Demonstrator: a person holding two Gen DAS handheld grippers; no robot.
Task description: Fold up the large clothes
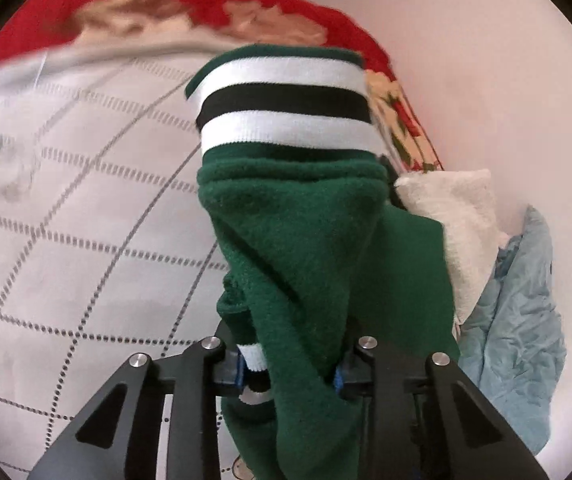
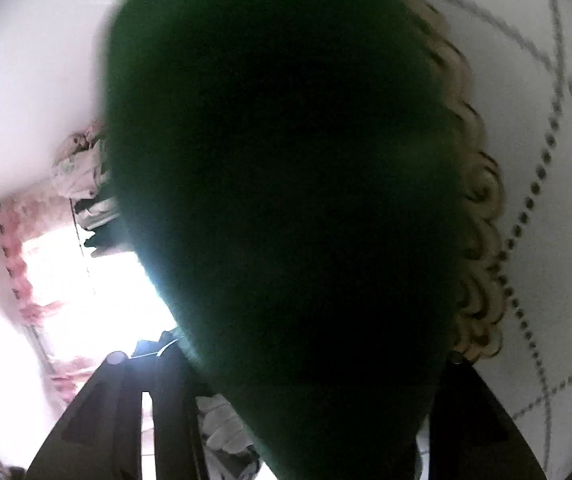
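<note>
Your left gripper (image 1: 294, 376) pinches a dark green fleece garment with striped cuff (image 1: 286, 216) at lower centre, above the white quilted bed (image 1: 86, 240). The green cloth hides your right gripper's tips, state unclear. Folding looks barely begun.

Dark green fleece garment (image 1: 318, 240) w/ white-black-white striped cuff (image 1: 286, 108). White quilted bedcover (image 1: 98, 216), grey dotted grid; red blanket (image 1: 190, 4) w/ cream floral print. White towel (image 1: 462, 224), pale blue cloth (image 1: 522, 320).
</note>
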